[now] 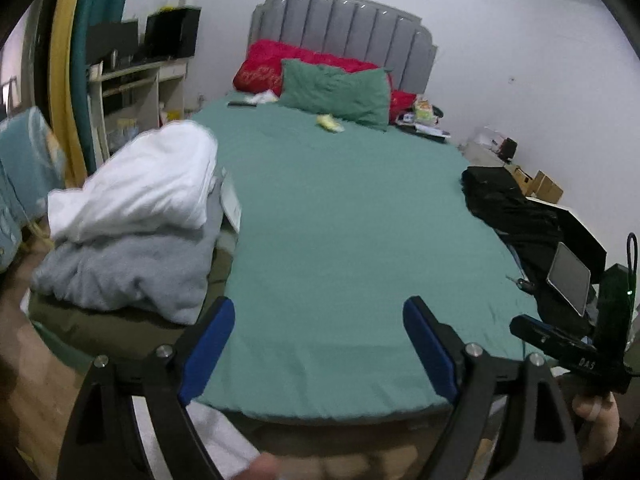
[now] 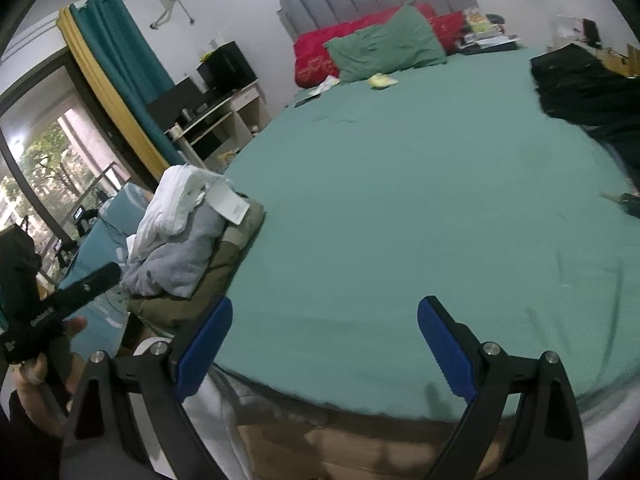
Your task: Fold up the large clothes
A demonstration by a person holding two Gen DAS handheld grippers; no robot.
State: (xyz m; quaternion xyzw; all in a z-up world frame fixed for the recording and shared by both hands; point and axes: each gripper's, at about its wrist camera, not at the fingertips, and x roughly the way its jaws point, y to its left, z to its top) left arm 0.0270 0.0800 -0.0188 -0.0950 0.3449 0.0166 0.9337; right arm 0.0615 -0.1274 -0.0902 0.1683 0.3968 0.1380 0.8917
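Note:
A pile of clothes lies on the left edge of the green bed (image 1: 340, 216): a white garment (image 1: 144, 180) on top of a grey one (image 1: 128, 272), with an olive one (image 1: 100, 328) beneath. The same pile shows in the right wrist view (image 2: 180, 232). A black garment (image 1: 508, 208) lies on the bed's right edge, also in the right wrist view (image 2: 592, 92). My left gripper (image 1: 320, 340) is open and empty over the bed's near end. My right gripper (image 2: 324, 340) is open and empty there too.
Red (image 1: 272, 68) and green (image 1: 336, 92) pillows lean on the grey headboard (image 1: 344, 24). A tablet (image 1: 568, 280) lies by the black garment. A desk with black boxes (image 1: 160, 40) stands left of the bed, next to teal curtains (image 2: 116, 52). Cardboard boxes (image 1: 540, 184) stand right.

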